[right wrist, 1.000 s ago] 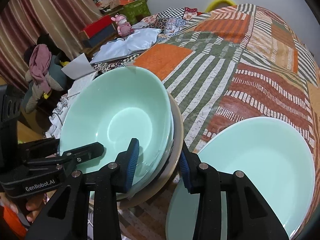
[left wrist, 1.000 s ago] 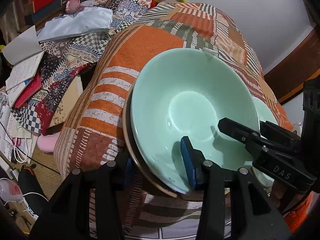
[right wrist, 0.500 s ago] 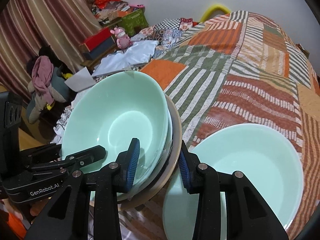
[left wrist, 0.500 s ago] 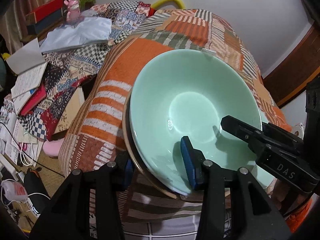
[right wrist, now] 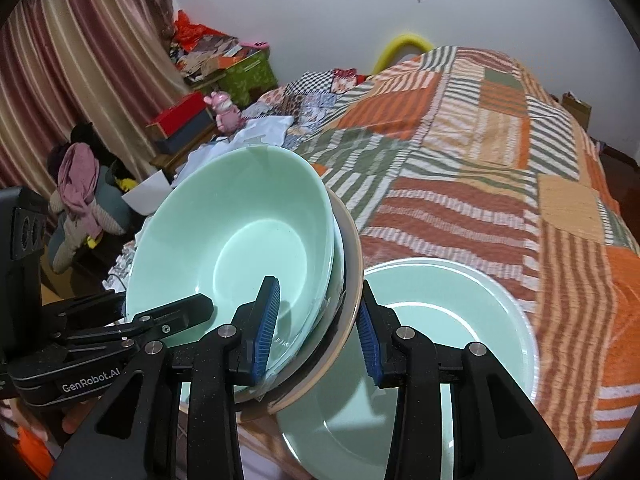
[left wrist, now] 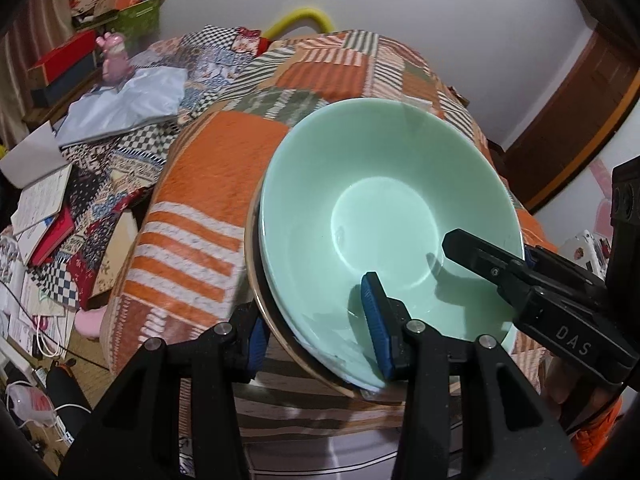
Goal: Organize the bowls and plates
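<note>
Your stack [left wrist: 384,216] is a glossy, pale-green bowl nested over another green piece, all seated in a tan-rimmed plate [right wrist: 354,280] — smooth, round, glazed ware, tilted and held above the patchwork quilt [right wrist: 500,168]. Your left gripper [left wrist: 316,324] clamps the stack's near edge, blue ribbed pads on either side; your right gripper [right wrist: 316,320] pinches the opposite edge the same way. Just beside the stack, on the quilt's striped orange patches, lies a second shallow green bowl [right wrist: 460,320] — equally shiny, white at the rim.
</note>
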Available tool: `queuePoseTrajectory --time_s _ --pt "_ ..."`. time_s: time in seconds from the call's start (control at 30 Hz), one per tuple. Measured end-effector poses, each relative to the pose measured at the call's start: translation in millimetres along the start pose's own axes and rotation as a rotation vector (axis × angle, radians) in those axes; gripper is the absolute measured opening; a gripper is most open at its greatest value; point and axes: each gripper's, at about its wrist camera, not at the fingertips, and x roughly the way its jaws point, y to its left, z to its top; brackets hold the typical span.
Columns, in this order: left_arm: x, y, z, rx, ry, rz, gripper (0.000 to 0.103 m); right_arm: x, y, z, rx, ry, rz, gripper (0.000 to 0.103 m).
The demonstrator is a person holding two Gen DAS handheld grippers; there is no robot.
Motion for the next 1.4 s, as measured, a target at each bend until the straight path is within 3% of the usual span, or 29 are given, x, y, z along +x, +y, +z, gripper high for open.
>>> queuePoseTrajectory --time_s 0.67,1.1,1.4 --pt "22.2 -77.8 -6.8 0.126 0.046 -0.065 0.043 -38.6 -57.3 -25.1 0.109 -0.026 -0.086 0.034" --pt "58.5 -86.8 -15.1 0.138 0.138 -0.064 0.043 -25.4 -81.9 -43.9 0.174 0.031 -0.080 0.034" --pt "63.8 -80.2 -14.5 0.123 0.139 -0.094 0.044 -25.2 -82.2 -45.1 0.167 0.022 -0.068 0.036"
